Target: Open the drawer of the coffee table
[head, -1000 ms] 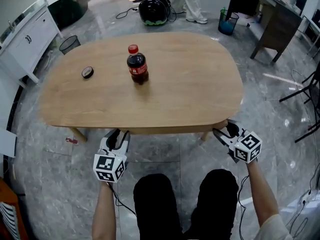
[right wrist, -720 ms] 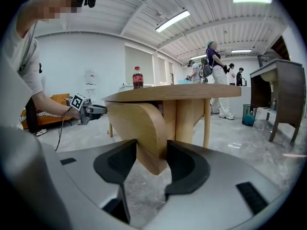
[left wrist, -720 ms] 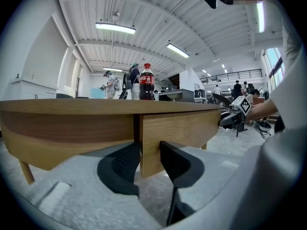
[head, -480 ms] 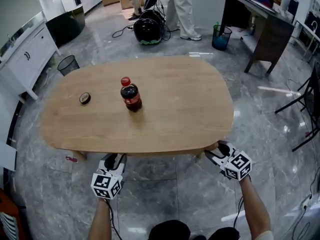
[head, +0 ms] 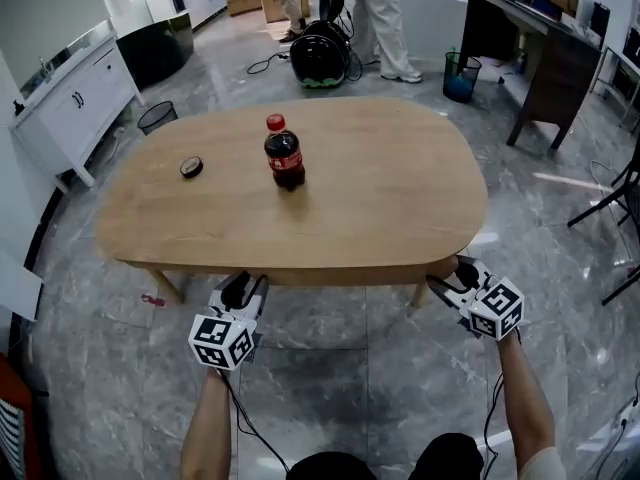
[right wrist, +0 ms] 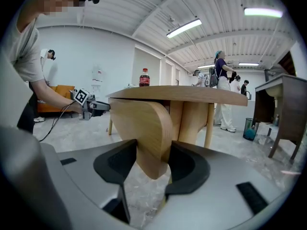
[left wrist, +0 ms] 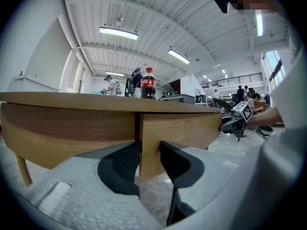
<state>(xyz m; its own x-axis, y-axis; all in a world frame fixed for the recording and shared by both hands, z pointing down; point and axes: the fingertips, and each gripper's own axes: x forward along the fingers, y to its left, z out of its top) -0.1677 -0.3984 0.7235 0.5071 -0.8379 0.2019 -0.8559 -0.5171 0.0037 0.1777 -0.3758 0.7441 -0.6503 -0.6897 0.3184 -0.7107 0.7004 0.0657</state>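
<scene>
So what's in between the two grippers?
The coffee table's wooden drawer front stretches between them in the head view. The left gripper and right gripper each have jaws closed on one end of it.

Left forearm (head: 208, 423) and right forearm (head: 524, 400) reach forward to the near edge of the coffee table (head: 330, 267). The left gripper (head: 244, 288) and right gripper (head: 449, 281), well apart, each clamp their jaws on an end of the drawer front (left wrist: 184, 127).
</scene>
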